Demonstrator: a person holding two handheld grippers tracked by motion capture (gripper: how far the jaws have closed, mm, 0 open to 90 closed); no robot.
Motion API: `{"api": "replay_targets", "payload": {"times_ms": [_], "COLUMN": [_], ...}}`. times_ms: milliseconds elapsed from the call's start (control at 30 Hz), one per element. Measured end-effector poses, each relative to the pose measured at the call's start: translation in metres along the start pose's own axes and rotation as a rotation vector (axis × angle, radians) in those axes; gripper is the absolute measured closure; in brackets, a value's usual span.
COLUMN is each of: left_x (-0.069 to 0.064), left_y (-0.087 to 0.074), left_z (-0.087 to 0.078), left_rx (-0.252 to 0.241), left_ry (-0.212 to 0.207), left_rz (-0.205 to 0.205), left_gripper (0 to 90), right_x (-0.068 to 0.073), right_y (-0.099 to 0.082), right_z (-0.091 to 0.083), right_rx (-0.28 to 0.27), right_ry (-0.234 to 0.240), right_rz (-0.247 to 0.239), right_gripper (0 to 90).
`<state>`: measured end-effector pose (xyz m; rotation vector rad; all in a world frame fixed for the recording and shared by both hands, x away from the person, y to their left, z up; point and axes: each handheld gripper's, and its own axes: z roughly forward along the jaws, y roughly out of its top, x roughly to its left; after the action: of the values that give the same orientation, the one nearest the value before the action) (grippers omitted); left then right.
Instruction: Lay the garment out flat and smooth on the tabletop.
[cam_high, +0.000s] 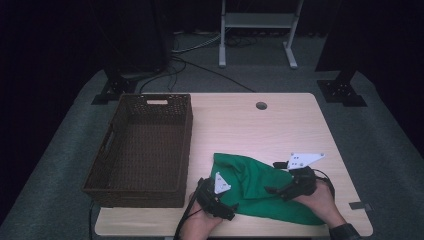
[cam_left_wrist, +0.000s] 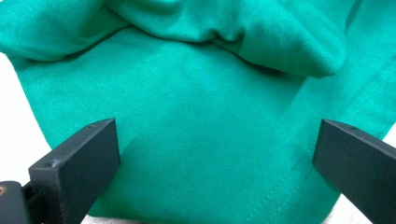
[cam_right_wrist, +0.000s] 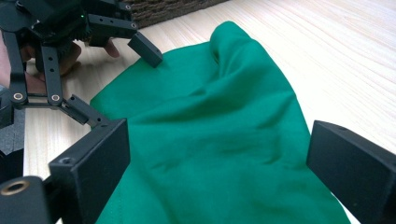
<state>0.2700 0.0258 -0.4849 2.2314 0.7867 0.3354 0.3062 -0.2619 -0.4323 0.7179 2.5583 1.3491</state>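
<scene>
A crumpled green cloth (cam_high: 260, 192) lies on the wooden table (cam_high: 250, 125) near its front edge. My left gripper (cam_high: 227, 202) is at the cloth's left edge, open, and in the left gripper view its wide-apart jaws straddle the cloth (cam_left_wrist: 201, 116) and its stitched hem. My right gripper (cam_high: 275, 177) hovers over the cloth's right part, also open, with folded fabric (cam_right_wrist: 219, 130) between its jaws. The right gripper view also shows the left gripper (cam_right_wrist: 123, 86) farther off, one fingertip (cam_right_wrist: 147, 50) resting at the cloth's edge.
A dark brown wicker basket (cam_high: 186, 145) stands on the left half of the table, close to the cloth's left side, and its wall (cam_right_wrist: 163, 9) appears beyond the left gripper. A round cable hole (cam_high: 261, 105) sits near the far edge. Bare tabletop stretches behind the cloth.
</scene>
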Motion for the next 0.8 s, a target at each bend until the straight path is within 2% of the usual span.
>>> {"api": "replay_targets", "payload": {"times_ms": [400,800], "left_x": [0.000,0.000], "left_y": [0.000,0.000], "left_z": [0.000,0.000], "left_rx": [-0.002,0.000], "left_ry": [0.000,0.000], "left_rz": [-0.002,-0.001], "left_gripper": [0.0,0.0], "right_x": [0.003,0.012], "right_y": [0.008,0.013], "right_z": [0.009,0.024], "right_rx": [-0.004,0.014], "right_ry": [0.013,0.046], "right_rz": [-0.019,-0.040], "right_gripper": [5.8,6.5]}}
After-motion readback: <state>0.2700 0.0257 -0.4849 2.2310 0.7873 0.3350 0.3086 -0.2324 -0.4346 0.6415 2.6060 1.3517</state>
